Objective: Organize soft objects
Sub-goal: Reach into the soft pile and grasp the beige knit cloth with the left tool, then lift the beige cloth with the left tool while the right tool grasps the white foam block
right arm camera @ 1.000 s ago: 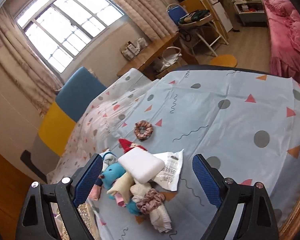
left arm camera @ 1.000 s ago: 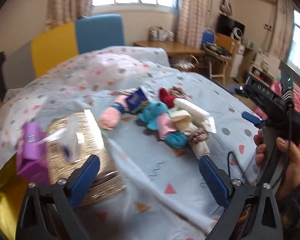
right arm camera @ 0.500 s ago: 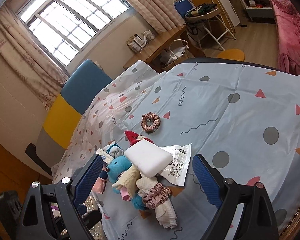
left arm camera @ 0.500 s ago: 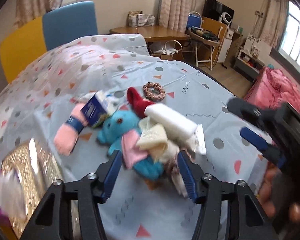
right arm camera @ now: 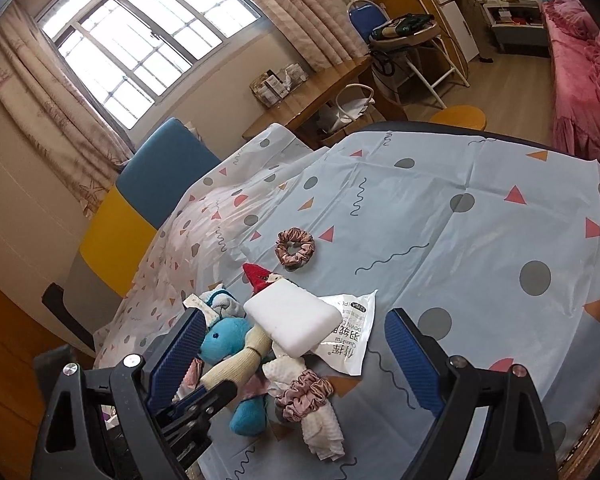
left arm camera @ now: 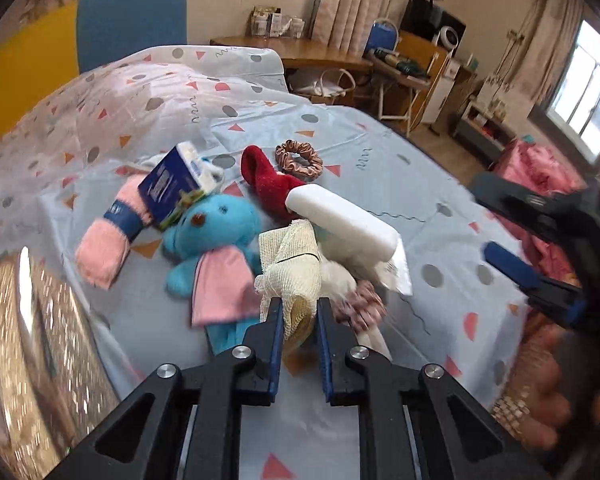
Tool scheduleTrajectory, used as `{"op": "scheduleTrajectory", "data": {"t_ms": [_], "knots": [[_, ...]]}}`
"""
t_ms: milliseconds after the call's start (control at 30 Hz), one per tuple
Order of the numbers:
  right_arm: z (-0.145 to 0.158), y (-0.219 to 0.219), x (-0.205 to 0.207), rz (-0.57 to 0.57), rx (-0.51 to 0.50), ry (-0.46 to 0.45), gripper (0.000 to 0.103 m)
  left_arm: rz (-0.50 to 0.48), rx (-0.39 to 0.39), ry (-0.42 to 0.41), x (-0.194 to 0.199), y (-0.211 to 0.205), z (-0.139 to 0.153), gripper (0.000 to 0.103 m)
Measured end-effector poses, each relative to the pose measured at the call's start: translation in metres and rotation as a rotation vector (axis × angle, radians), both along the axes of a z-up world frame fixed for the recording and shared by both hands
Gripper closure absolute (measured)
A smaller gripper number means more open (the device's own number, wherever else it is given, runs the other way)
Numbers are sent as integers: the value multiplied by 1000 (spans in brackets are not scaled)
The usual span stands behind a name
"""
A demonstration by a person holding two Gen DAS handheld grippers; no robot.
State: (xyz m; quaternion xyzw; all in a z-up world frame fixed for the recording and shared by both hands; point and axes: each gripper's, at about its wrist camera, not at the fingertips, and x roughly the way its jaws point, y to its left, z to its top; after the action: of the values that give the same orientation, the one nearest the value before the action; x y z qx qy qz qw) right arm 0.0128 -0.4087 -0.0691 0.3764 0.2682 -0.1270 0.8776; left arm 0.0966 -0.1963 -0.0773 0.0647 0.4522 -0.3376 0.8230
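A pile of soft things lies on the patterned tablecloth [left arm camera: 380, 152]: a blue plush toy [left arm camera: 214, 232], a pink sock [left arm camera: 104, 240], a red sock [left arm camera: 266, 186], a white sponge block [left arm camera: 344, 226] and a pink scrunchie [right arm camera: 306, 394]. My left gripper [left arm camera: 298, 316] is shut on a cream mesh cloth [left arm camera: 290, 268] at the pile's near edge; it also shows in the right wrist view [right arm camera: 236, 360]. My right gripper [right arm camera: 292, 356] is open and empty, above the pile.
A gold glittery box [left arm camera: 28, 352] stands at the left. A brown scrunchie [right arm camera: 295, 247] lies apart behind the pile. A printed plastic bag [right arm camera: 350, 340] lies under the sponge. A blue and yellow chair [right arm camera: 140, 196] stands behind the table.
My left gripper has moved from the gold box to the pile and shut on the cream mesh cloth. My right gripper has stayed open, drifting slightly.
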Motion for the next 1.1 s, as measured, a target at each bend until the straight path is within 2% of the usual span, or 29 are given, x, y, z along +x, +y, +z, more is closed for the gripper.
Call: {"op": "scheduleTrajectory", "data": {"t_ms": [100, 233, 400, 467, 567, 600, 633, 700, 767, 833, 933, 1000, 1100], "knots": [[-3, 2, 5, 25, 13, 17, 11, 9, -31, -3, -21, 25, 3, 87], [-7, 8, 14, 61, 2, 72, 11, -8, 34, -44, -51, 45, -8, 87], [-13, 9, 18, 75, 12, 122, 15, -12, 68, -46, -73, 65, -34, 87], [-13, 9, 18, 73, 11, 123, 14, 4, 77, -43, -79, 72, -41, 81], [-14, 9, 17, 71, 6, 133, 14, 32, 71, -46, -81, 78, -45, 68], [-13, 9, 18, 77, 6, 137, 15, 39, 80, -54, -80, 78, -45, 60], [-13, 10, 19, 85, 2, 146, 14, 48, 99, -70, -80, 77, -43, 55], [-14, 14, 28, 127, -12, 196, 15, 57, 147, -112, -81, 73, -41, 51], [-14, 21, 40, 194, -35, 244, 14, 47, 194, -148, -83, 66, -42, 51], [-6, 30, 55, 262, -107, 282, 15, 33, 197, -131, -79, 63, -45, 54], [7, 46, 82, 361, -293, 343, 14, 21, 161, -73, -77, 65, -51, 78], [6, 56, 101, 424, -385, 405, 14, 26, 151, -74, -78, 66, -51, 84], [-12, 69, 123, 501, -472, 508, 15, 32, 110, -80, -81, 72, -42, 87]]}}
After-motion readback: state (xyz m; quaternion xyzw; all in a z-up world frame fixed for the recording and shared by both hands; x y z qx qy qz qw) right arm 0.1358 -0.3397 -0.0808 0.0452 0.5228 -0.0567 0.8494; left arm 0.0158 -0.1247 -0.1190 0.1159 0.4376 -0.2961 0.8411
